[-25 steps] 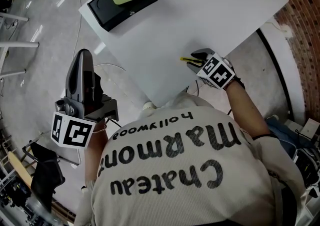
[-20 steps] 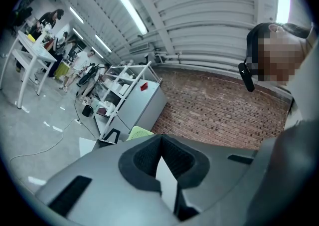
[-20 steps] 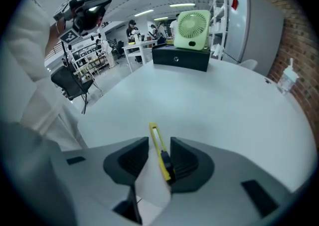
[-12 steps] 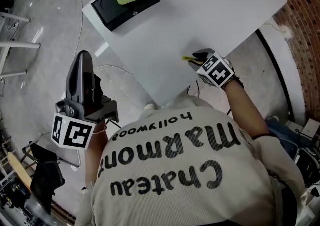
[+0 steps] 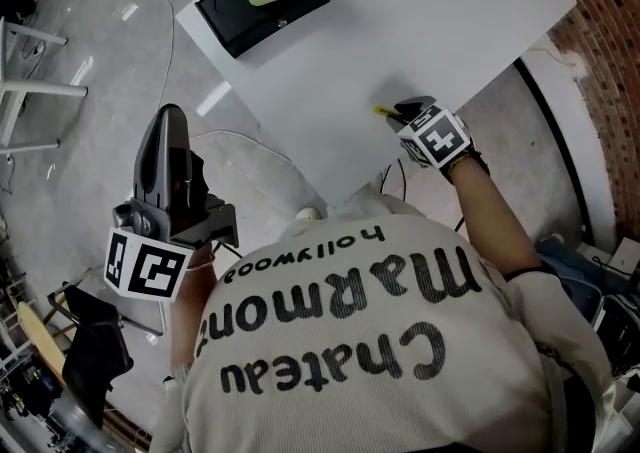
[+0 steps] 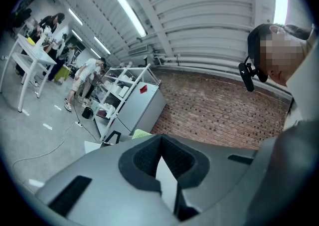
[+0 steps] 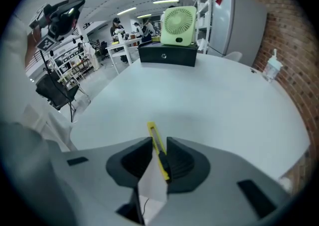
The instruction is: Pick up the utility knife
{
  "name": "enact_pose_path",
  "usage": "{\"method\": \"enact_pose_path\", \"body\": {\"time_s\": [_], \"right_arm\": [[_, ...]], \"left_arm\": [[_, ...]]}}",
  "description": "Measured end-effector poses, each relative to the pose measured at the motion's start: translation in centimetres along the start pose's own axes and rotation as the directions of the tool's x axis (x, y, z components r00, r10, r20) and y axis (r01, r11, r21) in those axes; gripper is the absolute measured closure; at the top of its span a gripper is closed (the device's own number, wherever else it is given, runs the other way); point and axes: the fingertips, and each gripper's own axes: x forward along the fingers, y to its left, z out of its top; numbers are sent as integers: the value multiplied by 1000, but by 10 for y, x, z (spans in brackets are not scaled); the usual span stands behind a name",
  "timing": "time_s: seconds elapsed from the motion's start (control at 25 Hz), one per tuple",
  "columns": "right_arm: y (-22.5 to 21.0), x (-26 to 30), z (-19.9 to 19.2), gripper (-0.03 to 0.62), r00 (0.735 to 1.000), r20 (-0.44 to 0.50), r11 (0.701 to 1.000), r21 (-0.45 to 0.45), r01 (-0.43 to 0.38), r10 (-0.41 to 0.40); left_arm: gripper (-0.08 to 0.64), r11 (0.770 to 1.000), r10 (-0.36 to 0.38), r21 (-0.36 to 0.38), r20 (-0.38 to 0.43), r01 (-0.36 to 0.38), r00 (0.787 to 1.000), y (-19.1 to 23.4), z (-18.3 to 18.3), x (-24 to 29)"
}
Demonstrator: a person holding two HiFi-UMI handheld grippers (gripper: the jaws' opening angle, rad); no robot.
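While the utility knife point(image 7: 158, 151) lies flat on the white table point(image 7: 224, 95) near its edge, the right gripper point(image 7: 159, 141) straddles it, jaws closing but not yet pinching; approach done, grip and lift left (my read); left gripper point(image 6: 160, 140) is off-table, jaws pressed together, empty.

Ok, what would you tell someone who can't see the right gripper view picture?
A yellow utility knife lies on a white table between the dark jaws of the right gripper, which are closing around it. At the table's far end, a green fan stands on a black box.
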Motion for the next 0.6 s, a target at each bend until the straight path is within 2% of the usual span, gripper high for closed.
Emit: {"method": "enact_pose_path", "body": {"time_s": [0.4,0.6], "right_arm": [[-1,0,-1,528,998,8,990,127,60,-62],[-3,0,1,534,996,2,971,221,90,-93]], "left_arm": [[560,1000,-7,6,-10,7,1000,6,4,-18],[560,1000,-14,5,-14,14,1000,9,4,-27]]}}
